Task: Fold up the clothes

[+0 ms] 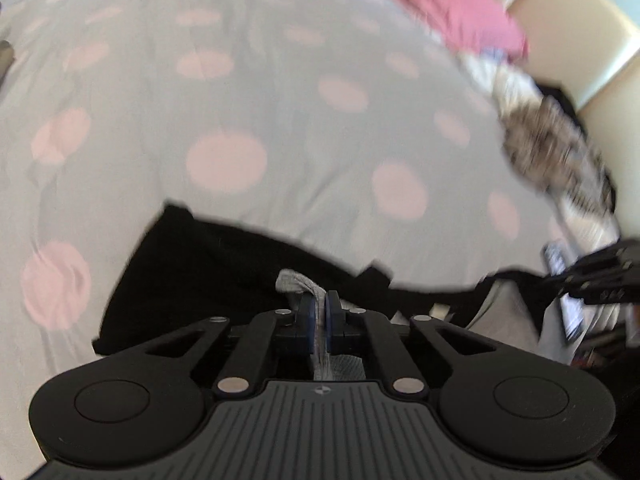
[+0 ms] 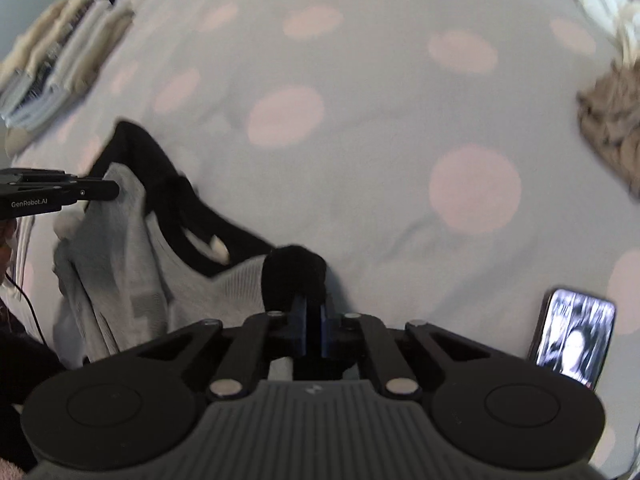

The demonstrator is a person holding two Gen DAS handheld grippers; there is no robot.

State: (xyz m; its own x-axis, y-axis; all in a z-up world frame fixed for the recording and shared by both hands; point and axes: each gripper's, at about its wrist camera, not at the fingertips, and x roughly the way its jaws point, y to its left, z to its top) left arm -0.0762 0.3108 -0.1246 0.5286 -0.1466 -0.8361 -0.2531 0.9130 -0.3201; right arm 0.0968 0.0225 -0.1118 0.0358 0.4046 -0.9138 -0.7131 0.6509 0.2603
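Note:
A grey and black garment [image 2: 128,248] lies bunched at the near edge of a bed with a grey cover with pink dots [image 2: 360,80]. In the left wrist view my left gripper [image 1: 320,304] is shut on a grey fold of the garment [image 1: 298,282], with black cloth [image 1: 208,264] spread just beyond it. In the right wrist view my right gripper [image 2: 314,308] is shut on a black part of the garment [image 2: 294,276]. The left gripper [image 2: 96,191] shows at the left edge of that view, on the grey cloth.
A stack of folded clothes [image 2: 56,68] sits at the far left of the bed. A brown furry heap [image 2: 612,128] lies at the right, with a pink pillow [image 1: 452,4] behind it. A phone [image 2: 572,336] with a lit screen rests near the right gripper.

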